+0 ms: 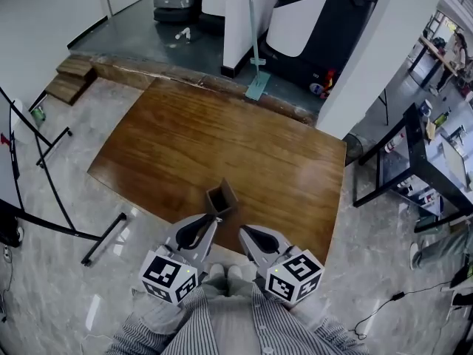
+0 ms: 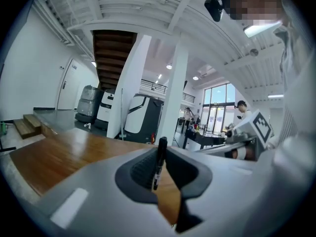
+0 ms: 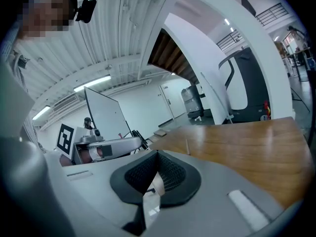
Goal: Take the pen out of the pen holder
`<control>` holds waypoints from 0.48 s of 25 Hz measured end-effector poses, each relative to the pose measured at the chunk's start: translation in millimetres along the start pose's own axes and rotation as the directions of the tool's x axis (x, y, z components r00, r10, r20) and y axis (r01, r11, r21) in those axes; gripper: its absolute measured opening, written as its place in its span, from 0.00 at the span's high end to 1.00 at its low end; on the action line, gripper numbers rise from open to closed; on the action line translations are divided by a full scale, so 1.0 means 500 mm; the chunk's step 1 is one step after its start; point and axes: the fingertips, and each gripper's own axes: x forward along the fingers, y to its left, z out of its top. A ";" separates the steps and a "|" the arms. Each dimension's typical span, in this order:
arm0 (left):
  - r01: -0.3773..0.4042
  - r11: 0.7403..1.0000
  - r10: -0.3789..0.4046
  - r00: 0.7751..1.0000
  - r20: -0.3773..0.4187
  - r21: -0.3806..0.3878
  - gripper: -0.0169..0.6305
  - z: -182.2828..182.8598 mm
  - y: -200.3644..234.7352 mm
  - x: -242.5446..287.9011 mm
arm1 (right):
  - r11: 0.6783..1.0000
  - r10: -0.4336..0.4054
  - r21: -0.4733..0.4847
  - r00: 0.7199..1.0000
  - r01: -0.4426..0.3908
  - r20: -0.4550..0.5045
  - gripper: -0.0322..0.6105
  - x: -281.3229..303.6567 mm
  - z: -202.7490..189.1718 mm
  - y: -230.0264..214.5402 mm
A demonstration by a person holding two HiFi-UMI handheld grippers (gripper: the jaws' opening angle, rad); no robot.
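Nearest, at the bottom of the head view, lies the person's striped clothing (image 1: 222, 324). Just above it sit the two marker cubes, one on the left (image 1: 168, 276) and one on the right (image 1: 295, 276). Both tools reach forward side by side over the near edge of the desk (image 1: 222, 139).

The left tool (image 1: 213, 220) is clenched on the pen (image 2: 158, 163). In the left gripper view the black pen stands nearly upright between the two dark pads. Its top rises above them, and its lower end hangs free in front of the brown wood seen through the gap. The right tool (image 1: 243, 232) is closed with nothing in it. In the right gripper view its ribbed pads meet at their tips.

Just beyond the left tool's tips stands the pen holder (image 1: 222, 199), a small brown open-topped box on the desk near its front edge. The head view does not show whether anything is inside it. The rest of the glossy wooden desk stretches away behind it.

Farther off there are low wooden steps (image 1: 70, 76) at the left and a white pillar (image 1: 369, 50) at the right. A dark machine (image 1: 310, 21) stands at the back of the grey floor.
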 end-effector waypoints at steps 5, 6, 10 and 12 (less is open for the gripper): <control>-0.009 0.999 0.009 1.000 -0.005 -0.048 0.90 -0.019 0.000 -0.009 | 1.000 -0.002 -0.027 1.000 0.002 0.003 0.95 0.011 0.003 0.010; -0.009 0.998 0.009 1.000 -0.008 -0.056 0.90 -0.022 0.000 -0.009 | 0.999 -0.002 -0.037 1.000 0.002 -0.004 0.95 0.013 0.002 0.012; -0.013 0.997 0.011 1.000 -0.018 -0.071 0.90 -0.030 -0.002 -0.011 | 0.998 0.000 -0.060 1.000 -0.002 -0.025 0.95 0.019 0.000 0.018; -0.008 0.997 0.006 1.000 -0.023 -0.077 0.90 -0.034 -0.005 -0.010 | 0.998 0.003 -0.059 0.999 -0.005 -0.032 0.95 0.022 -0.003 0.020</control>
